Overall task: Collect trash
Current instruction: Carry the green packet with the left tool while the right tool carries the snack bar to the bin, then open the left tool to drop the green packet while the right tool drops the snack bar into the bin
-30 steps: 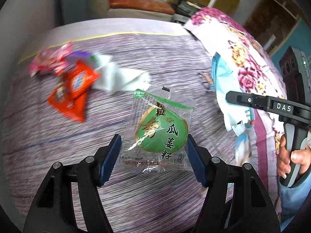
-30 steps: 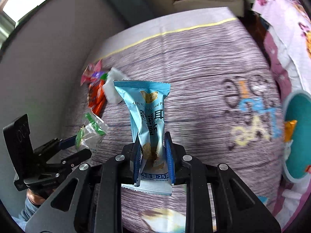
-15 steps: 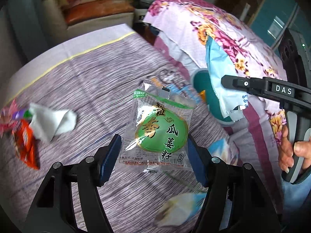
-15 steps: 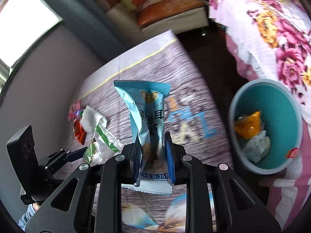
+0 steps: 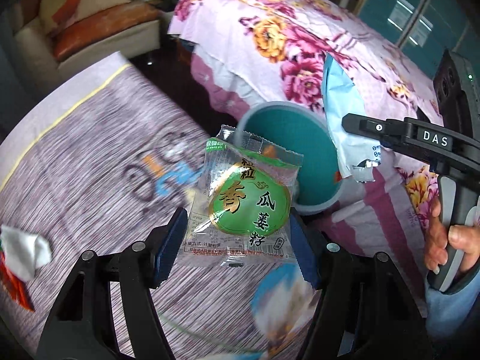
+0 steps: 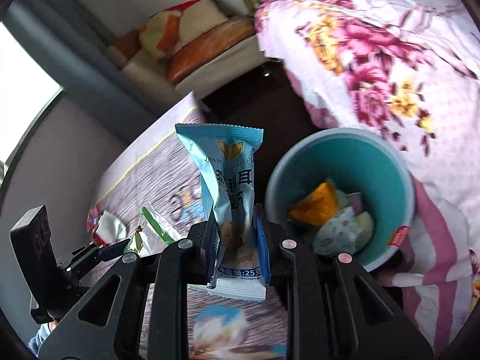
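both grippers are loaded, my left gripper (image 5: 238, 237) clamped on the green seed packet (image 5: 243, 204) and my right gripper (image 6: 235, 237) on the blue wrapper (image 6: 229, 192), near the part-filled teal bin (image 6: 387, 162), while a tissue (image 5: 22, 250) and probably red wrappers wait on the mat (image 5: 90, 156).

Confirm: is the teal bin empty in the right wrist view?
No. The teal bin already holds trash, including an orange wrapper and pale crumpled wrappers at its bottom.
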`<action>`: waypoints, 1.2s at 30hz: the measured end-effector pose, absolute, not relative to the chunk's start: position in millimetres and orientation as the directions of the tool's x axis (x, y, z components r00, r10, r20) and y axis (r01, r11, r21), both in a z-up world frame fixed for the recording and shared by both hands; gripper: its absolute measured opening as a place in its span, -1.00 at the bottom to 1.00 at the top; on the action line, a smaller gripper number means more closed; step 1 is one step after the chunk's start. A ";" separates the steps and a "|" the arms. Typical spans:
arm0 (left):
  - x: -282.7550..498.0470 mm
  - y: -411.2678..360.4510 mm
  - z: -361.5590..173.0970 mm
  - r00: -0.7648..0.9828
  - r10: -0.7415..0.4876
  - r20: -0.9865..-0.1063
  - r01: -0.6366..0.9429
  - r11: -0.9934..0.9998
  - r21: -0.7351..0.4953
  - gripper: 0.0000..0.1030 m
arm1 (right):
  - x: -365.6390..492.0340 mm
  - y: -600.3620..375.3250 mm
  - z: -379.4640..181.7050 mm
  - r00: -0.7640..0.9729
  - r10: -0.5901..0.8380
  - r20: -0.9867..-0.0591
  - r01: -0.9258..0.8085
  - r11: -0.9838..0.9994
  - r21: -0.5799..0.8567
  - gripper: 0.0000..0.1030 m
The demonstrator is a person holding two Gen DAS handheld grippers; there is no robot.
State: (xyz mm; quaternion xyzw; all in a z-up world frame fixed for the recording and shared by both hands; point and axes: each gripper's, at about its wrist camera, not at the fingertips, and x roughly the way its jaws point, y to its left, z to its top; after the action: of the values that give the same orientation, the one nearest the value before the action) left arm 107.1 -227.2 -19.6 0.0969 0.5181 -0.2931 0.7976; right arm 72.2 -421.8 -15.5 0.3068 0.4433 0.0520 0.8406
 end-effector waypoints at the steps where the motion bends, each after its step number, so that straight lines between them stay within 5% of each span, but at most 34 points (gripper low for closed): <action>1: 108.2 -235.1 -21.4 0.284 -0.369 -0.885 0.577 0.803 -0.150 0.32 | 71.7 -420.7 -15.5 0.602 0.359 -0.713 0.185 0.806 0.562 -0.58; 29: 132.1 -336.9 -60.7 0.177 -0.392 -0.903 0.656 0.731 -0.189 0.32 | 54.9 -519.0 -50.7 0.610 0.243 -0.754 0.343 0.777 0.528 -0.58; 32: 134.4 -340.6 -61.1 0.181 -0.398 -0.899 0.656 0.730 -0.191 0.37 | 57.1 -519.6 -47.1 0.611 0.227 -0.758 0.353 0.779 0.518 -0.58; 36: 139.0 -342.9 -63.7 0.174 -0.404 -0.898 0.646 0.735 -0.206 0.69 | 61.3 -520.3 -45.0 0.610 0.211 -0.764 0.363 0.782 0.506 -0.58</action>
State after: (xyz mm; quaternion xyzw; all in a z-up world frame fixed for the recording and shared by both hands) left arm 139.0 -342.9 -63.7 0.1116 0.5413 -0.3462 0.7580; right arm 61.3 -520.3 -45.0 0.3269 0.4392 -0.0455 0.8356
